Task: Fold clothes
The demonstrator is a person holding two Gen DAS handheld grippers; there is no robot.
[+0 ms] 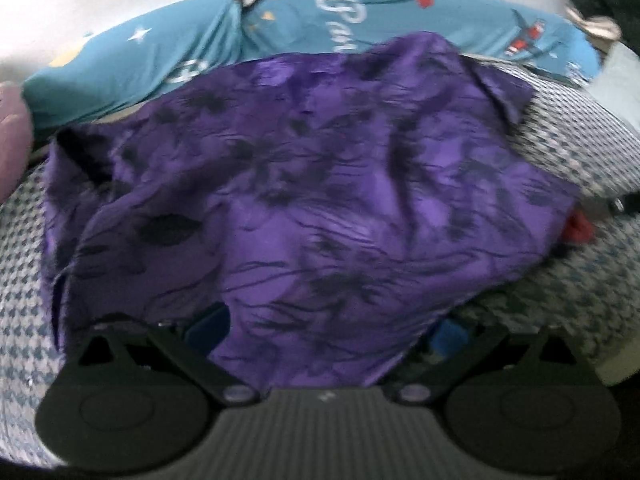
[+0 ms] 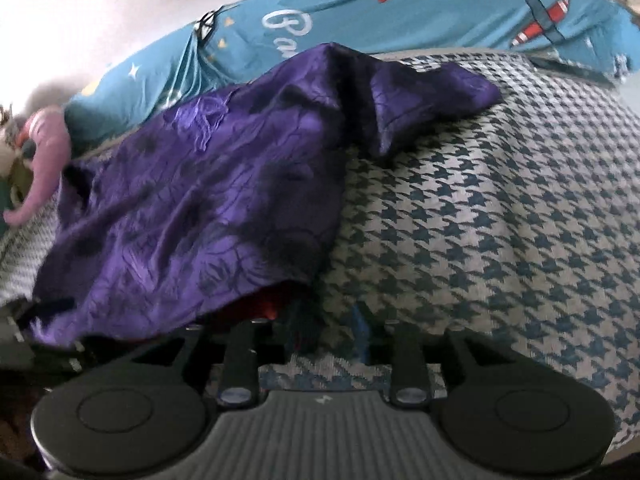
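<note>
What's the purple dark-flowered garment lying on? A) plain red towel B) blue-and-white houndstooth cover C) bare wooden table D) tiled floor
B: the crinkled purple garment with dark floral print is spread over the blue-and-white houndstooth fabric cover, which shows all around its right and lower edges; a teal printed pillow sits behind it.

Houndstooth blanket (image 2: 500, 200), blue-and-white weave, covers the bed & fills most of right wrist view. Behind it a teal pillow (image 2: 420, 12) w/ white script lettering, small stars, red-and-white plane print, lying against a pale wall (image 2: 100, 8). Far left: pink plush toy (image 2: 46, 160), blurred, at blanket edge just beside the pillow's end.
</note>
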